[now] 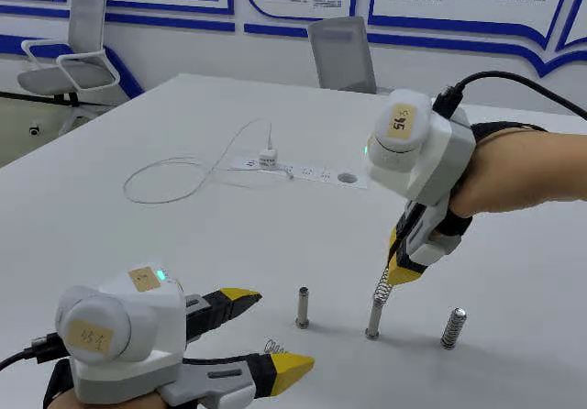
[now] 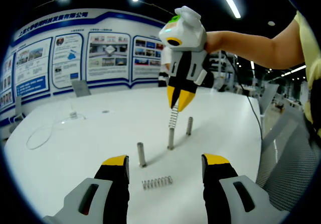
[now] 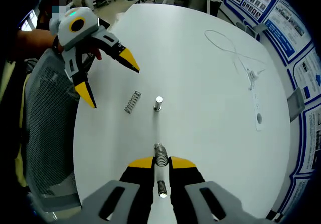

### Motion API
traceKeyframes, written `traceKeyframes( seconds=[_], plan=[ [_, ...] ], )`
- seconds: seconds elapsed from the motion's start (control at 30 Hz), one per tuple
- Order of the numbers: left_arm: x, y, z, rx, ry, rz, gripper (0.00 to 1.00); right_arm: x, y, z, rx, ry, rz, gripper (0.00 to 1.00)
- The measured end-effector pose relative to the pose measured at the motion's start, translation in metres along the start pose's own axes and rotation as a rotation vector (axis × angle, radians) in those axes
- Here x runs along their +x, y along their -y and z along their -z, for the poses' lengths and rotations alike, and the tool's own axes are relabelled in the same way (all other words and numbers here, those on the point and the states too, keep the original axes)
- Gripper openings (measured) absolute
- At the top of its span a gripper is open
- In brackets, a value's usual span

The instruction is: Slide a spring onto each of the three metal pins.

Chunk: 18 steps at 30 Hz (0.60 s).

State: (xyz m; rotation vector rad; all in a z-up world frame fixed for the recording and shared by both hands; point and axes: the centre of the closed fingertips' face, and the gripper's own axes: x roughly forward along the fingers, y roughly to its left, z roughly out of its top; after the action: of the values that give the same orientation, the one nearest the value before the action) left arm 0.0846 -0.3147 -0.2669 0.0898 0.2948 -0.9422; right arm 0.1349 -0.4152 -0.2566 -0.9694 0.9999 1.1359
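Note:
Three metal pins stand in a row on the white table (image 1: 138, 244). The bare pin (image 1: 303, 306) (image 2: 141, 154) (image 3: 158, 104) is nearest my left gripper. My right gripper (image 1: 401, 267) (image 2: 179, 97) (image 3: 161, 161) is shut on a spring (image 1: 382, 285) (image 2: 173, 116) (image 3: 160, 154), whose lower end sits over the top of the middle pin (image 1: 374, 319) (image 2: 171, 139). The third pin (image 1: 453, 327) (image 2: 189, 125) (image 3: 161, 188) wears a spring. A loose spring (image 1: 273, 347) (image 2: 157, 183) (image 3: 132, 102) lies flat in front of my left gripper (image 1: 266, 331) (image 2: 165, 161) (image 3: 111, 78), which is open and holds nothing.
A white power strip (image 1: 303, 171) (image 3: 256, 103) with a looped cable (image 1: 183, 175) (image 3: 225, 43) lies further back on the table. Grey chairs (image 1: 341, 53) stand behind the far edge. The table's near edge runs close to the left gripper, with a mesh chair (image 3: 47, 133) beside it.

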Motion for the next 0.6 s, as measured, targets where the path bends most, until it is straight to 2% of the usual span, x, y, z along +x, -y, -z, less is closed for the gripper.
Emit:
traceKeyframes(
  seconds=[0.6],
  plan=[
    [0.001, 0.002, 0.002, 0.001, -0.009, 0.005, 0.6, 0.017, 0.0, 0.003, 0.001, -0.055, -0.037, 0.12]
  ],
)
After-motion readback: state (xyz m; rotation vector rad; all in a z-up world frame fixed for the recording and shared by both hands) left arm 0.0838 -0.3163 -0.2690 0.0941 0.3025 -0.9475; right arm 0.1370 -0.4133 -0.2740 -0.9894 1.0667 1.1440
